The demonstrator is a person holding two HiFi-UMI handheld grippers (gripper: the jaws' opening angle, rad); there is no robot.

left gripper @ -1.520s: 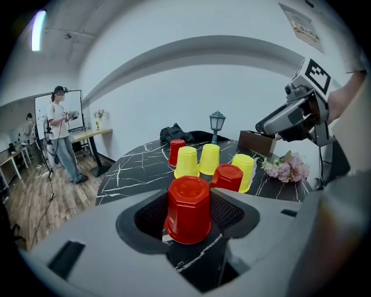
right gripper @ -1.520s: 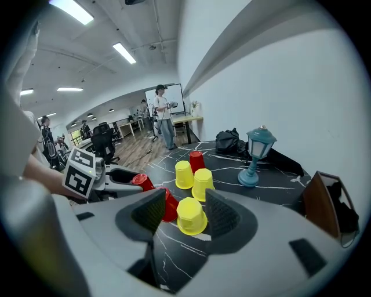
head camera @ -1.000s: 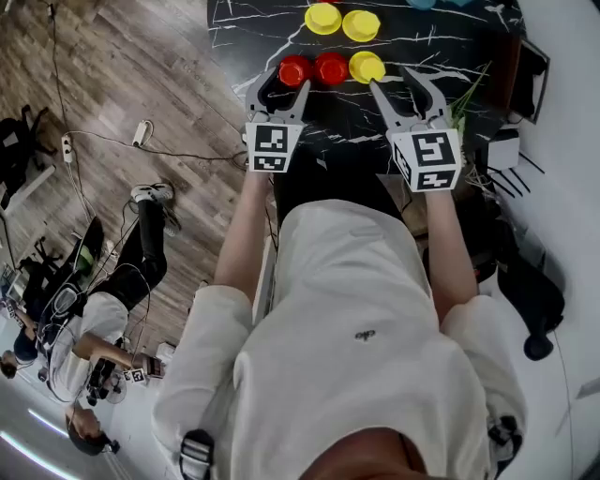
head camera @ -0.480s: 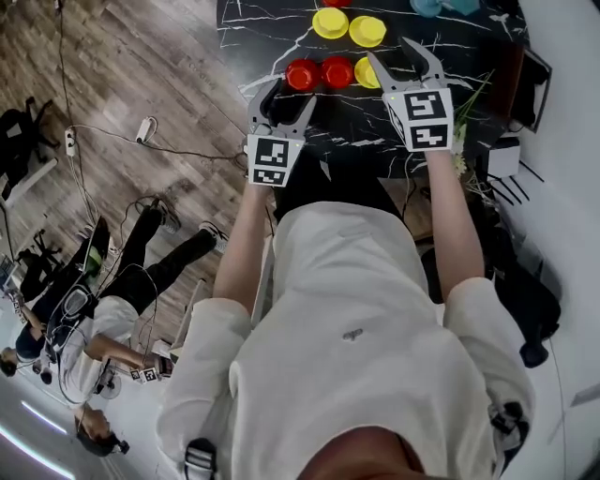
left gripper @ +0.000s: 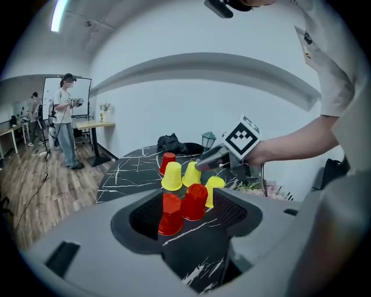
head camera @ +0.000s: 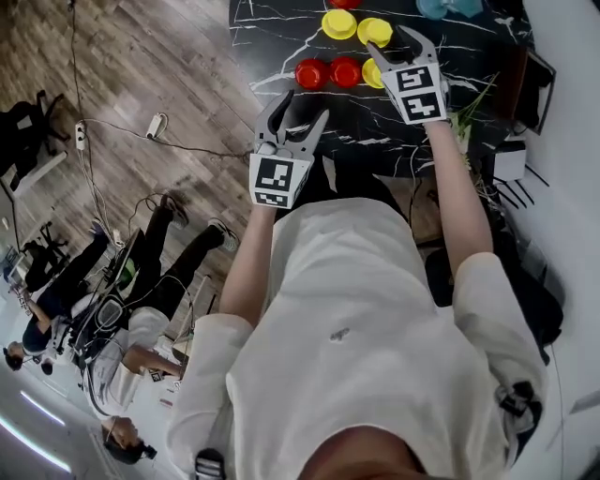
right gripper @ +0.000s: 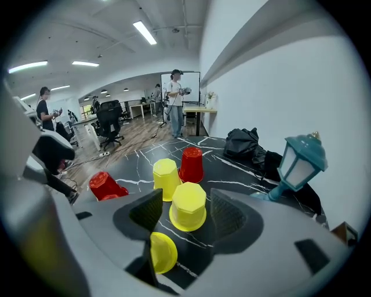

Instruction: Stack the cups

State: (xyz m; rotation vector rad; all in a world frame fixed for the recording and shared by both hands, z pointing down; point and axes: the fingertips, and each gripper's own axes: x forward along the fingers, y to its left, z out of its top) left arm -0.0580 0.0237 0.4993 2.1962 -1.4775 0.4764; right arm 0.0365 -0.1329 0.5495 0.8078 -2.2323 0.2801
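Upside-down cups stand on the black marble table [head camera: 281,37]: two red cups [head camera: 311,73] [head camera: 345,71] in the near row, with a yellow cup [head camera: 373,75] beside them. Two yellow cups [head camera: 338,23] [head camera: 374,31] stand behind. My left gripper [head camera: 302,105] is open and empty, just short of the red pair [left gripper: 194,202]. My right gripper [head camera: 389,42] reaches over the near yellow cup [right gripper: 164,252]. Its jaws are opening, and a yellow cup [right gripper: 188,206] stands between them, untouched. Another red cup [right gripper: 191,164] stands farther back.
A teal lantern [right gripper: 301,159] and a black bag [right gripper: 246,145] sit at the table's far right. The table's near edge runs just under my left gripper. People stand and sit on the wooden floor [head camera: 141,66] to the left.
My right gripper has moved forward over the table, past the near yellow cup, to the rear yellow cups. The left gripper has drawn back a little from the red cups.
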